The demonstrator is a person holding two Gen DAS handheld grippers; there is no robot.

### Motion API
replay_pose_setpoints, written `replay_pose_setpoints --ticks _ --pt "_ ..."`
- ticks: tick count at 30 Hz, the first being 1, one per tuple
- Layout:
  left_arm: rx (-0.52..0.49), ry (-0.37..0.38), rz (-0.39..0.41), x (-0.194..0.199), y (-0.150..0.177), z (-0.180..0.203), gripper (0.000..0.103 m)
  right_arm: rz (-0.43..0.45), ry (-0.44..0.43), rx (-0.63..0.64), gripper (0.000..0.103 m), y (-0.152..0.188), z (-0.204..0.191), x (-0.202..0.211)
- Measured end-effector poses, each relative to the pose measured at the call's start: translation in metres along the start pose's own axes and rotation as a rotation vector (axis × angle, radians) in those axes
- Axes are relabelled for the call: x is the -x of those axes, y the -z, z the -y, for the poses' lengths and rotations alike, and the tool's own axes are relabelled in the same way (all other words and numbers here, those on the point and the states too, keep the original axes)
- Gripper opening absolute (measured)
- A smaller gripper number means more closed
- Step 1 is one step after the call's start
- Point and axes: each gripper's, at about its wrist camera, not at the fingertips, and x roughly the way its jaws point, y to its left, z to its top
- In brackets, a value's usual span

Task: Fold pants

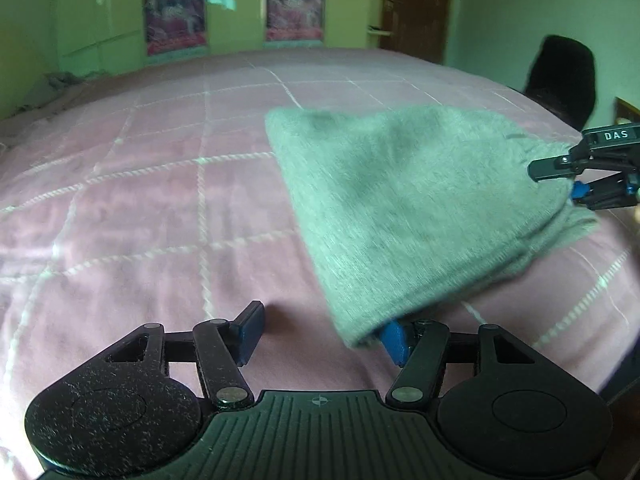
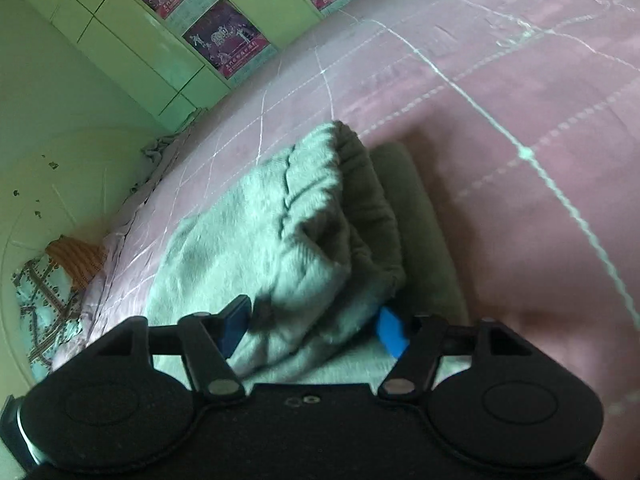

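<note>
- I see the grey pants (image 1: 420,200) lying folded into a thick bundle on the pink quilt (image 1: 160,208), over toward the right-hand side of the bed.
- From my left gripper (image 1: 320,336), the bundle runs away ahead and to the right. Its near corner drapes over my right-side blue pad (image 1: 394,340), while the left pad stands bare on the quilt.
- My left fingers are about half apart and not pinching; the cloth only rests on one of them.
- My right gripper (image 2: 316,328) sits at the other end, where the gathered waistband (image 2: 360,184) curls up.
- A fat fold of cloth lies between its two blue pads (image 2: 390,332). The fingers are partly apart, and I cannot tell whether they press the fold or just straddle it.
- In the left view the right gripper (image 1: 560,184) comes in from the far right edge, touching the bundle's right end.
- The long axis of the bundle runs roughly from my left fingers to my right ones, so I have one hand at each end.
- I judge the right hand to be better placed, with cloth already inside its jaws. The left would need to shift right to get the corner between both pads.
- The fold looks nearly finished to me; what remains is squaring or settling the bundle.
</note>
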Motion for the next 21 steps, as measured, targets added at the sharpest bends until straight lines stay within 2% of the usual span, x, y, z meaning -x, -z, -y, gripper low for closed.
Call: replay_pose_setpoints --ticks 2,4,6,7,8,9,11,13,15,18,19,20,21 --pt "0.019 0.016 0.071 0.012 -0.003 -0.001 0.051 0.019 -0.007 0.034 0.039 -0.006 -0.009 -0.001" --pt "0.018 0.014 0.114 0.022 -0.003 0.0 0.05 0.109 -0.079 0.079 0.038 -0.012 -0.024 0.019" --pt "0.001 0.009 0.061 0.014 -0.001 0.003 0.05 0.178 -0.136 0.102 0.038 -0.012 -0.031 0.042" --pt "-0.003 0.009 0.017 0.006 0.002 0.006 0.05 0.197 -0.133 0.115 0.038 -0.009 -0.031 0.049" --pt "-0.013 -0.003 0.003 0.001 0.005 0.01 0.05 0.199 -0.113 0.122 0.038 -0.006 -0.026 0.049" --pt "-0.026 -0.01 0.011 0.001 0.006 0.013 0.05 0.148 -0.063 0.109 0.038 -0.003 -0.015 0.039" --pt "-0.023 -0.011 0.019 0.003 0.003 0.014 0.05 -0.028 0.028 0.027 0.038 0.002 0.013 0.007" --pt "-0.001 -0.002 0.009 0.003 0.005 0.01 0.05 0.009 -0.01 0.007 0.039 0.006 0.021 0.012" --pt "-0.008 -0.007 0.016 0.003 0.007 0.009 0.05 0.015 -0.003 0.028 0.039 0.008 0.015 0.016" --pt "0.008 -0.05 0.135 0.021 0.002 0.01 0.05 0.03 -0.028 0.001 0.038 0.008 0.014 0.023" --pt "0.01 -0.05 0.128 0.019 0.001 0.01 0.05 0.062 -0.065 -0.002 0.038 0.005 0.011 0.029" --pt "0.008 -0.042 0.082 0.011 0.002 0.01 0.05 0.09 -0.094 0.007 0.038 0.003 0.01 0.038" --pt "-0.005 -0.037 0.031 0.001 0.007 0.012 0.051 0.095 -0.085 0.025 0.038 -0.002 0.007 0.037"
